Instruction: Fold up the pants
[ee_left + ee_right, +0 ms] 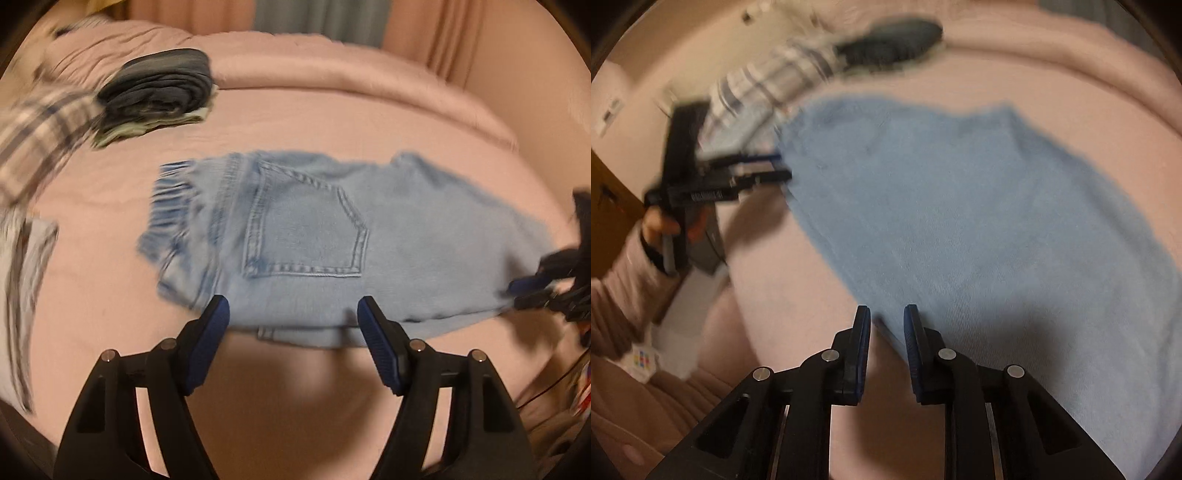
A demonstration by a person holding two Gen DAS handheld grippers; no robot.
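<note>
Light-blue pants [325, 243] lie partly folded on the pink bed [332, 110]; left gripper [293, 314] jaws wide and empty, right gripper [886, 321] jaws narrow, apparently empty, so a hasty single-layer pinch risks undoing the fold.

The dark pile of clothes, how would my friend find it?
Start at the pink bed. Beyond the light blue denim pants, toward the pillows, sits a folded stack of dark grey-blue clothes. It is the only dark, neatly stacked thing; the plaid cloth beside it is pale.
</note>
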